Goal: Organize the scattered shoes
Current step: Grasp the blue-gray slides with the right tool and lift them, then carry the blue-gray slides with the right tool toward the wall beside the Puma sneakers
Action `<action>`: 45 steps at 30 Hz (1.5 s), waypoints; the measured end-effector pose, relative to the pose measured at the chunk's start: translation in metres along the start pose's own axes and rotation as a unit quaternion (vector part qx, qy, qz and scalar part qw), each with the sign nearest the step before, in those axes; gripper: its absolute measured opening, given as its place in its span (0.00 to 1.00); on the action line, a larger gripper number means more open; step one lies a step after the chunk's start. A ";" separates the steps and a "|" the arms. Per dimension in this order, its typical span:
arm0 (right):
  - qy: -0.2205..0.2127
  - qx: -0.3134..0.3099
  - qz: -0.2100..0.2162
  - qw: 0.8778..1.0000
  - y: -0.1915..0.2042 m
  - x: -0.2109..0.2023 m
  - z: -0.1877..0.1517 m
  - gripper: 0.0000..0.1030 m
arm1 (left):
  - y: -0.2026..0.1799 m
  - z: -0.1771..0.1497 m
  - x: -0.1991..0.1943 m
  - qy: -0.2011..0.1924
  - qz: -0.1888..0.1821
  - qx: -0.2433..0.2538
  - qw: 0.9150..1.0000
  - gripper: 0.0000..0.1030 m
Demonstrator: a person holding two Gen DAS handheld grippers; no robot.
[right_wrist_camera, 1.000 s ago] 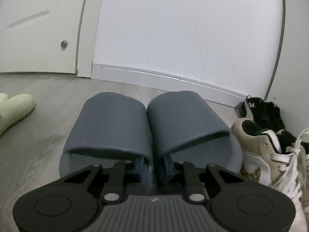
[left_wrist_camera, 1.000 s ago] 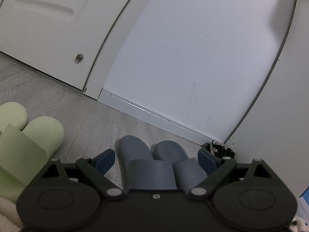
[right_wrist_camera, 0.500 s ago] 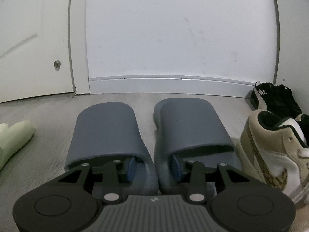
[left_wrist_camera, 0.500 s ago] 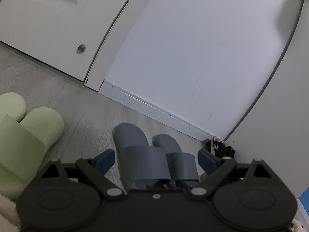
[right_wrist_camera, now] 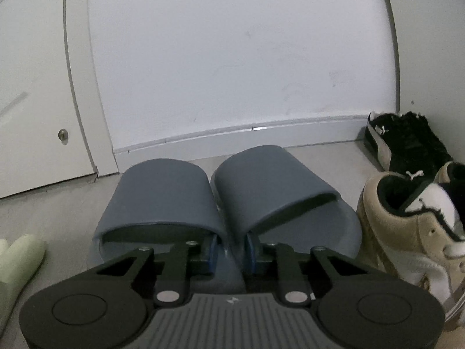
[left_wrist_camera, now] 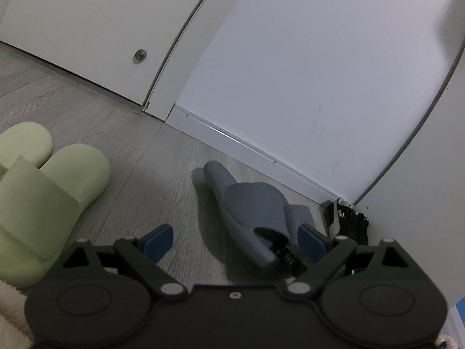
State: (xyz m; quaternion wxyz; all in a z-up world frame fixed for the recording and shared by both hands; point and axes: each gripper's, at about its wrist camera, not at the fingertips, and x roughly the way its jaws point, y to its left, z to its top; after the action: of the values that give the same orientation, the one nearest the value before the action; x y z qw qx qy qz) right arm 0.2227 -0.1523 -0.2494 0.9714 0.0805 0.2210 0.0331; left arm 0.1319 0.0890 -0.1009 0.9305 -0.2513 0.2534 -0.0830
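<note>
A pair of grey-blue slide slippers (right_wrist_camera: pixel 221 197) sits side by side, toes toward the white baseboard (right_wrist_camera: pixel 232 133). My right gripper (right_wrist_camera: pixel 231 251) is shut on them, its fingers pinching the two inner side walls together behind the straps. In the left wrist view the same slippers (left_wrist_camera: pixel 250 206) lie ahead and to the right, toes near the wall, with the right gripper's tip (left_wrist_camera: pixel 283 251) at their heel end. Whether they rest on the floor I cannot tell. My left gripper (left_wrist_camera: pixel 235 240) hangs open with nothing between its blue pads (left_wrist_camera: pixel 158 240).
A pale green slipper pair (left_wrist_camera: pixel 43 197) lies on the left. A beige and white sneaker (right_wrist_camera: pixel 412 226) stands just right of the slides, with a black sneaker (right_wrist_camera: pixel 407 142) in the corner behind it. A white door (left_wrist_camera: pixel 87 29) stands far left, and the floor is grey wood.
The right gripper has carried the grey-blue slippers closer to the baseboard and the sneakers. In the left wrist view, now tilted, the slippers have shifted right, out from between the fingers.
</note>
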 end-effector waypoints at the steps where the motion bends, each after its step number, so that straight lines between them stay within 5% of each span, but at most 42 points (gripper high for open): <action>1: 0.001 0.008 0.001 1.000 -0.001 -0.001 0.003 0.22 | 0.000 0.000 0.000 0.000 0.000 -0.001 1.000 0.91; 21: -0.063 0.047 -0.006 0.997 -0.019 -0.019 0.057 0.21 | 0.001 0.001 0.002 0.003 -0.001 -0.005 1.000 0.91; 22: -0.068 0.045 -0.005 0.997 -0.020 -0.019 0.060 0.14 | 0.001 0.001 0.002 0.004 -0.001 -0.005 1.000 0.91; 25: -0.100 0.001 -0.027 0.995 -0.018 -0.021 0.074 0.15 | 0.001 0.001 0.003 0.005 -0.002 -0.005 1.000 0.91; 30: -0.081 0.004 -0.024 0.996 -0.033 -0.002 0.096 0.14 | 0.000 0.000 0.003 0.006 -0.002 -0.005 1.000 0.91; 45: -0.021 -0.086 -0.022 0.996 -0.034 0.003 0.063 0.25 | -0.001 0.001 0.005 0.006 -0.005 -0.009 1.000 0.91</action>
State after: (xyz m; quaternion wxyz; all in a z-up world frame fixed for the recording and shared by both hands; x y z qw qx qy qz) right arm 0.2537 -0.1943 -0.2007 0.9795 -0.0075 0.1990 0.0291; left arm 0.1364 0.0876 -0.1017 0.9261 -0.2603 0.2588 -0.0868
